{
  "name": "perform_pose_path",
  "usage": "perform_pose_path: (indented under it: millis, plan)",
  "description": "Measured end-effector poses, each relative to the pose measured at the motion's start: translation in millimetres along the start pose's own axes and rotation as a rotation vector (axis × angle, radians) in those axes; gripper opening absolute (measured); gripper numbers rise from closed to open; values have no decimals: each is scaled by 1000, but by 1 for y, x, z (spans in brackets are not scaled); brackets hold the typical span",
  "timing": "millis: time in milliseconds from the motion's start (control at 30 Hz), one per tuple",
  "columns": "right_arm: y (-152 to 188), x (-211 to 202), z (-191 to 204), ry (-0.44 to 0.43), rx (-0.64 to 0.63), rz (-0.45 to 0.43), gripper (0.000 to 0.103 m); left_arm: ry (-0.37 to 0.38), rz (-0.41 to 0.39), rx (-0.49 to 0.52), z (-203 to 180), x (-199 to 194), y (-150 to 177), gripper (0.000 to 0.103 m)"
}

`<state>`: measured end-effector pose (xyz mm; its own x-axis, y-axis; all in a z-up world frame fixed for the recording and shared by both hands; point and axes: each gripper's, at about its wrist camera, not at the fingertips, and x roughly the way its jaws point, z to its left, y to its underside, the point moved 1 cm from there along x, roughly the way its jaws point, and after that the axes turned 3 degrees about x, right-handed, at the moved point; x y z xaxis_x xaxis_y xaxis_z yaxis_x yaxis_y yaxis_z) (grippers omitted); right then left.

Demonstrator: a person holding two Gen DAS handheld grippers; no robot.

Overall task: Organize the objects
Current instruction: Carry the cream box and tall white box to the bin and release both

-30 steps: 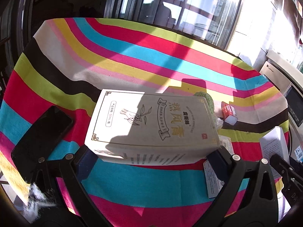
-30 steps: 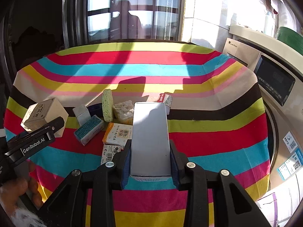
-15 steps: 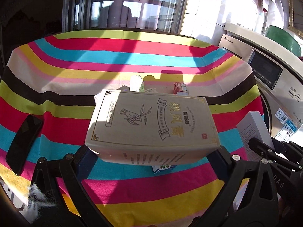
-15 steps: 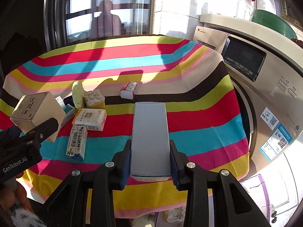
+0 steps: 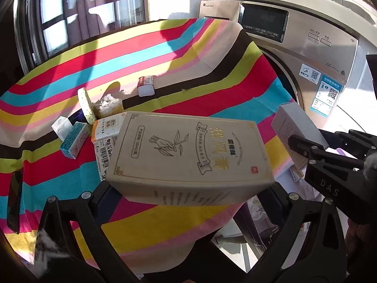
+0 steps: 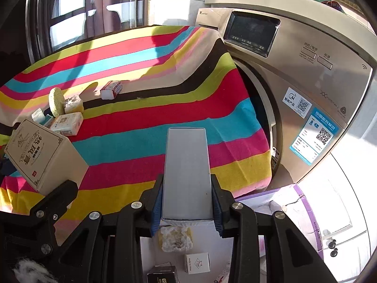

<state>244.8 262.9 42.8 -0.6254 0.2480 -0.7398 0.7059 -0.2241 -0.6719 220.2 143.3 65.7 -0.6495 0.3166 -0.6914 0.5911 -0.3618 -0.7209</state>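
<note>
My left gripper (image 5: 188, 191) is shut on a large beige tea box (image 5: 188, 155) with gold lettering, held in the air past the right edge of the striped table (image 5: 165, 54). The box also shows in the right wrist view (image 6: 42, 155). My right gripper (image 6: 187, 202) is shut on a long grey-white box (image 6: 187, 169), held above a purple-rimmed bin (image 6: 304, 202). That grey-white box also shows in the left wrist view (image 5: 297, 127).
On the table lie small boxes (image 5: 73, 139), a round sponge (image 5: 86, 105), a yellow sponge (image 5: 108, 105), a red-and-white packet (image 5: 146, 85) and a black phone (image 5: 14, 198). A washing machine (image 6: 306, 82) stands right of the table. The bin holds a sponge (image 6: 175, 238) and small boxes (image 6: 196, 263).
Both grippers have swung right and back from over the table toward its right edge, each keeping its box. The washing machine and the purple-rimmed bin have come into view.
</note>
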Motion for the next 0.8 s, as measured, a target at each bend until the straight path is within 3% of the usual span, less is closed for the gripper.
perform_pose_path:
  millis: [333,800]
  plan:
    - [32,9,-46,54,71,83,37,65,52,147,-57,12,13,101]
    - [62,20,-88,102,151,159,37,198,141,222,-107,29,25,101]
